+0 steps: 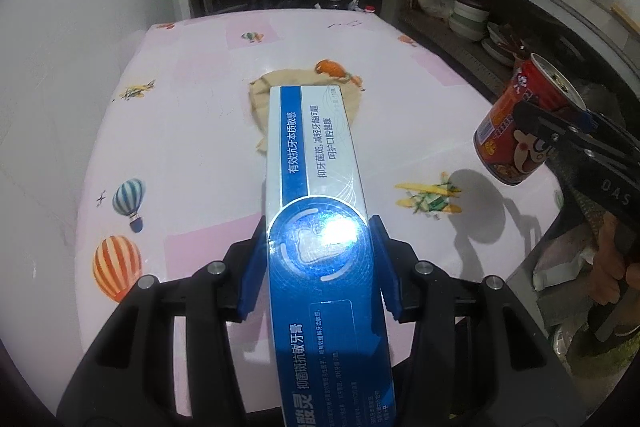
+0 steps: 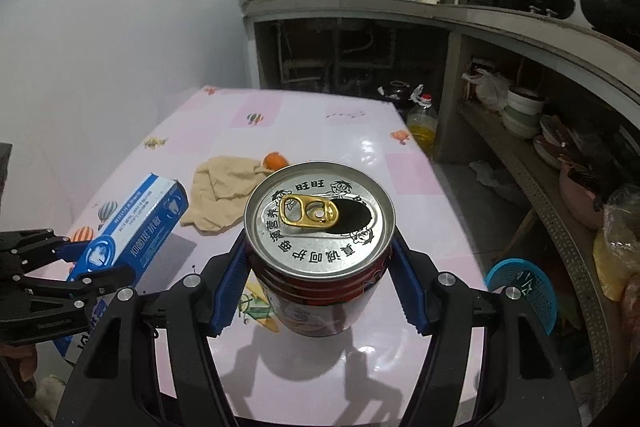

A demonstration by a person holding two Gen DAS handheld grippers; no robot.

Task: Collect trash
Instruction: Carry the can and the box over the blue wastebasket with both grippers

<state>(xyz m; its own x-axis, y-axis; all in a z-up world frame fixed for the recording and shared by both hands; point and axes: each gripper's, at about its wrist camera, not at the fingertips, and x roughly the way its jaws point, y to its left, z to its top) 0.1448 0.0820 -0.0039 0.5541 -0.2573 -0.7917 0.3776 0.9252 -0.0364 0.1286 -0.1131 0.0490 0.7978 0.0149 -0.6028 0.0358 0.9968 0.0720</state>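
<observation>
Above glossy table [image 2: 360, 155] | left tongs [image 1: 320, 267] clamp cardboard toothpaste box [image 1: 316, 163] | right tongs [image 2: 318, 279] clamp ribbed can [image 2: 320, 227]

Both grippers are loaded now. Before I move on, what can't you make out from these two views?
- Toothpaste box: its near end runs off the bottom edge of the left wrist view.
- Red can: the right wrist view cannot show whether liquid remains; the opening is only dark.
- Beige cloth: the box covers part of it in the left wrist view; anything beneath is hidden.
- Blue basket: partly behind the right gripper; contents unreadable.
</observation>
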